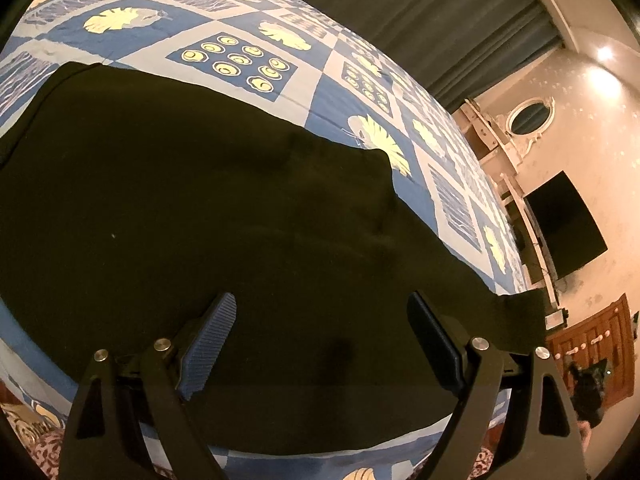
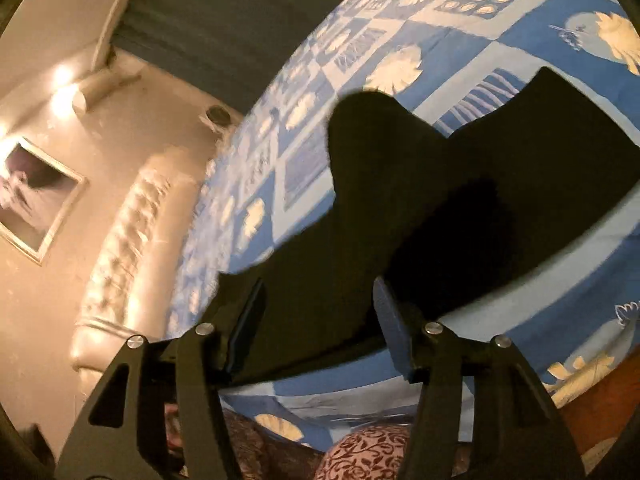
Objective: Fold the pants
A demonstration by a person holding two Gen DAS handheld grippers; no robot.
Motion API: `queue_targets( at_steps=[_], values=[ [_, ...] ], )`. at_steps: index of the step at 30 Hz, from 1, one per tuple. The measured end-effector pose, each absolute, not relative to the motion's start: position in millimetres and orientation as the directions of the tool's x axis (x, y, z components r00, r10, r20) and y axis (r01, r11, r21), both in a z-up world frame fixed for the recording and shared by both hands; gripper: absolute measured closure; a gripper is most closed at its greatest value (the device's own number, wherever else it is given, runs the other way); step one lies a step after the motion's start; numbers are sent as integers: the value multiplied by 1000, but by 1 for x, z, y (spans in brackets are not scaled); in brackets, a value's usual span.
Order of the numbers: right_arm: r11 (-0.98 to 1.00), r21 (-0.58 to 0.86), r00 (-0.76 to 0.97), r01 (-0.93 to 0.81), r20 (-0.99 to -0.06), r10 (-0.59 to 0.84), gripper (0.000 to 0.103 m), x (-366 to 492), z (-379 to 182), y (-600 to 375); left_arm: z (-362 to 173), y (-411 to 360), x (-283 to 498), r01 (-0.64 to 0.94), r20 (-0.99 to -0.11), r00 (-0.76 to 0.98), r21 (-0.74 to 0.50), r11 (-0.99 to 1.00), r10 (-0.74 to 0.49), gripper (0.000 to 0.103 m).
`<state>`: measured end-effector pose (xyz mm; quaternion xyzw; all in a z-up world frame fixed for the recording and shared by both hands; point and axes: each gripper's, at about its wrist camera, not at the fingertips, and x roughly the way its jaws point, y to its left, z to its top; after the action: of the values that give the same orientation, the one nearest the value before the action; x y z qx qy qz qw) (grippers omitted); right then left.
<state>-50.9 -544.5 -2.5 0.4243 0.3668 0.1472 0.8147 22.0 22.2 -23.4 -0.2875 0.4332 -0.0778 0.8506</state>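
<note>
Lying spread across a blue-and-white patterned bedspread (image 1: pixel 304 92), one pair of black pants (image 1: pixel 180 208) covers the near part of the bed, with a leg end reaching toward the right edge in the left wrist view. In the right wrist view the same dark cloth forks into two lobes, one raised in a rounded hump.

One left gripper (image 1: pixel 320 320) hovers over the near edge of the fabric, jaws spread wide, nothing between the pads. One right gripper (image 2: pixel 320 308) sits above the cloth, jaws partly apart; the pads do not appear to press on anything, though the black fabric behind them makes this hard to judge.

Judging by the layout, the step in hand is taking hold of the near edge to fold. Doing it well likely means each gripper pinching one layer's edge cleanly, both lifting together, and laying the cloth flat without dragging the bedspread.

Beyond the bed: one dark curtain (image 1: pixel 420 20), one wall-mounted screen (image 1: pixel 568 224), one framed picture (image 2: pixel 32 196), one padded headboard (image 2: pixel 124 248).
</note>
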Motion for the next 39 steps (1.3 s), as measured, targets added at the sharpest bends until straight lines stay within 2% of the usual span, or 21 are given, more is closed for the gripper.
queue_targets(
  at_steps=[1, 2, 6, 10, 14, 18, 19, 20, 21, 24, 29, 33, 36, 38, 39],
  values=[
    [550, 831, 711, 85, -437, 551, 46, -55, -4, -558, -23, 22, 22, -114, -694, 613, -552, 826, -378, 17],
    [493, 863, 732, 112, -407, 546, 40, -56, -9, -572, -24, 21, 21, -113, -694, 613, -549, 828, -377, 16],
    [262, 931, 750, 254, -360, 554, 39, -54, -45, -598, -24, 22, 22, -114, -694, 614, -549, 828, -376, 16],
    [-40, 962, 810, 270, -204, 550, 36, -43, -87, -600, -24, 21, 21, -112, -694, 615, -546, 830, -374, 16],
    [-195, 941, 879, 277, -166, 447, 25, -33, -117, -609, -24, 21, 22, -108, -695, 615, -541, 834, -371, 16],
    [-297, 909, 908, 294, -168, 383, 26, -22, -135, -612, -23, 20, 21, -109, -694, 616, -543, 833, -372, 16],
    [-268, 917, 905, 297, -180, 385, 34, -19, -130, -614, -23, 20, 21, -108, -695, 616, -542, 834, -372, 16],
    [-178, 934, 893, 310, -222, 391, 64, -14, -118, -616, -23, 20, 21, -107, -695, 616, -541, 834, -371, 16],
    [-102, 943, 883, 318, -255, 393, 83, -11, -107, -618, -23, 20, 21, -107, -695, 616, -540, 835, -370, 16],
    [20, 951, 884, 307, -293, 363, 90, -14, -80, -624, -23, 20, 22, -108, -694, 616, -544, 832, -374, 16],
    [405, 880, 883, 249, -378, 279, 93, -25, -12, -613, -24, 20, 20, -106, -692, 617, -545, 832, -374, 16],
    [774, 606, 870, 181, -466, 161, 93, -38, 39, -574, -23, 20, 21, -103, -693, 618, -539, 836, -371, 16],
    [899, 406, 832, 162, -546, 97, 93, -45, 39, -554, -23, 19, 21, -99, -695, 618, -532, 841, -367, 16],
    [893, 402, 787, 202, -610, 97, 90, -51, 19, -562, -23, 18, 21, -97, -697, 618, -528, 844, -365, 16],
    [871, 431, 749, 237, -652, 119, 82, -52, 1, -573, -23, 18, 21, -97, -697, 617, -527, 844, -365, 16]
  ],
)
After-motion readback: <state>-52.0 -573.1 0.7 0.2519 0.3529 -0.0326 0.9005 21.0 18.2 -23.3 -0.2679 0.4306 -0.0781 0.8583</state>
